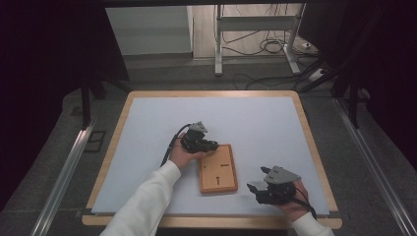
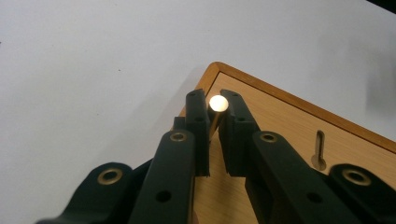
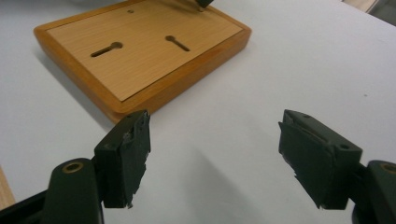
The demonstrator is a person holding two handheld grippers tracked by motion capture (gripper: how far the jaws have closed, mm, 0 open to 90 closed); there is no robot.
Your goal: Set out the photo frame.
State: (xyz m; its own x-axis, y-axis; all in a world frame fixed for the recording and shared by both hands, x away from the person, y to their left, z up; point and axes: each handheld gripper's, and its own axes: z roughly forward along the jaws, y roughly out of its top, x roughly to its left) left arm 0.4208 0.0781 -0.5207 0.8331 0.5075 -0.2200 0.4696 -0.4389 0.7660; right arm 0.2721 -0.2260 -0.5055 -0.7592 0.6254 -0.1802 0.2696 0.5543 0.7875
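A flat wooden board [image 1: 219,172] with two keyhole slots lies on the white table top, a little right of centre. My left gripper [image 1: 210,146] reaches over the board's far left corner. In the left gripper view its jaws [image 2: 216,111] are shut on a small pin [image 2: 218,102] with a pale round end, held just above the corner of the board [image 2: 289,135]. My right gripper [image 1: 253,190] hovers to the right of the board's near end, open and empty. In the right gripper view [image 3: 215,154] the board [image 3: 140,42] lies ahead, to its left.
The white sheet [image 1: 255,123] covers a table with a wooden rim [image 1: 314,147]. Aluminium rails [image 1: 64,172] run along both sides. Beyond the far edge are metal stand legs [image 1: 218,44] and loose cables [image 1: 265,46] on the floor.
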